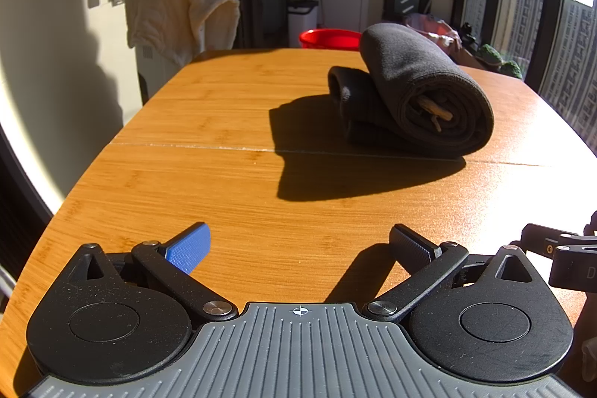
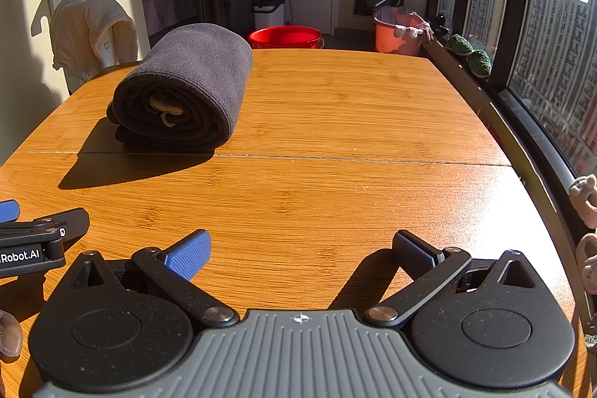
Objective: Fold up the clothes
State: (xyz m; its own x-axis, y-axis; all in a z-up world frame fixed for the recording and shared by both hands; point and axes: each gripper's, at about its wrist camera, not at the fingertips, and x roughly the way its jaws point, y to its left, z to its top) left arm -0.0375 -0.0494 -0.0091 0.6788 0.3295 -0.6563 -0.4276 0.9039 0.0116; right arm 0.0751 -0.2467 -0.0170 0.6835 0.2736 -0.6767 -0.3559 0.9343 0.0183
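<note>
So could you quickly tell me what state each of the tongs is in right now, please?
Left tongs: open, holding nothing, above the table.
Right tongs: open, holding nothing.

My count from the two wrist views

I see one rolled dark garment, one wooden table, two grippers, one red basin, one orange bucket.

Dark grey garment, orange-brown wood-grain table, red basin, cream towel, blue pad, orange bucket
</note>
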